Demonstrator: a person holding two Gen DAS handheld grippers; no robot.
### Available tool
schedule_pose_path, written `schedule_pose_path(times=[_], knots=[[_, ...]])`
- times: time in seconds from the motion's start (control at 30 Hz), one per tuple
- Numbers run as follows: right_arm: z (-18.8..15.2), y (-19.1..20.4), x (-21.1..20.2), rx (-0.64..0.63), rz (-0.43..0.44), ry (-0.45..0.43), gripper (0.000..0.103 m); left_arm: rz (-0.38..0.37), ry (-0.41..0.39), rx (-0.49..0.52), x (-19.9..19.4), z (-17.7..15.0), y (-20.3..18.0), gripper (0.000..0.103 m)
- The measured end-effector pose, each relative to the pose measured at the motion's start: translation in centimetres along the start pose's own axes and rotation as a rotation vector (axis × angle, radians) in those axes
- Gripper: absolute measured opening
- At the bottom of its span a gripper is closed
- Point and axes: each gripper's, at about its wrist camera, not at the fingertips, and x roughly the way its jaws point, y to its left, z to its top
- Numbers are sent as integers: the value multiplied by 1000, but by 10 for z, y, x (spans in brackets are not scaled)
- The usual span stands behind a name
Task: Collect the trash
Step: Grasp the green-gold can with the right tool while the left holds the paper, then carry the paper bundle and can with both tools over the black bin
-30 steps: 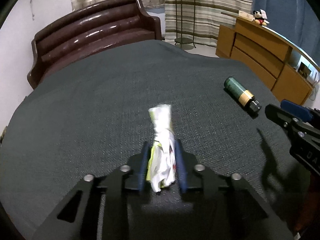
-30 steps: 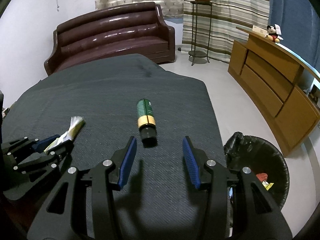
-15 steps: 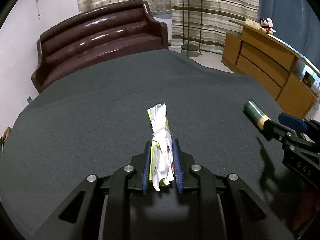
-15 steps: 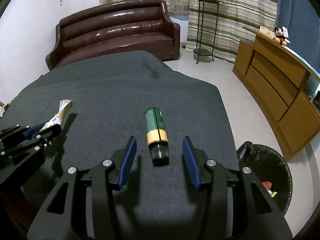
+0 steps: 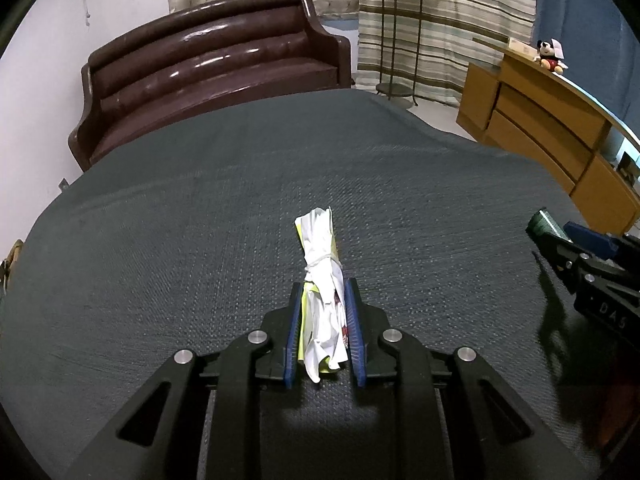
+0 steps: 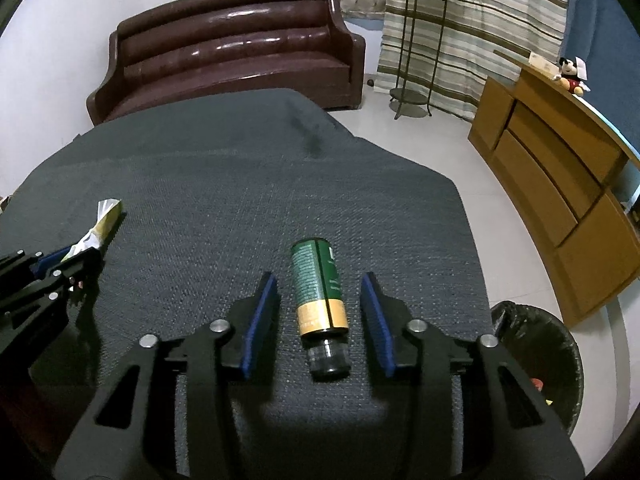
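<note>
- Right now the left gripper [image 5: 323,332] is clamped on a crumpled wad of paper [image 5: 323,280], white and yellow and tied round the middle with a thin string; both blue pads press its lower half, and its upper end sticks out toward twelve o'clock over the dark grey cloth [image 5: 200,208].
- From the right wrist view the same wad [image 6: 102,224] shows at about nine o'clock, poking out of the left gripper's [image 6: 76,256] tips, just above the cloth.
- The right gripper [image 6: 320,320] straddles a green bottle [image 6: 320,292] with a gold band and a dark cap, which lies on its side on the cloth, cap toward six o'clock.
- Its jaws have just been closing with the bottle between them, yet a gap of cloth shows on each side of the bottle, so the pads do not press on it.
- In the left wrist view the right gripper [image 5: 576,248] comes in at three o'clock, with the bottle's [image 5: 544,222] green end peeking out past its tips.
- A black-lined trash bin [image 6: 536,356] stands on the pale floor at about four o'clock in the right wrist view, beside the cloth's edge, with some scraps inside.
- A brown leather sofa [image 6: 236,60] sits at twelve o'clock beyond the cloth, and a wooden cabinet [image 6: 560,176] runs along at two o'clock.
</note>
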Motion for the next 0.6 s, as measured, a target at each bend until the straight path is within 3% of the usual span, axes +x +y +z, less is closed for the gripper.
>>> schedule_pose_path(times=[0.13,0.6], knots=[[-2,2,3,-9,-3,17,23,-3,4,-8,2,4,1,22],[-9,5,-13,-7,4,-6,23,14,-11,-24,-3,1,1,22]])
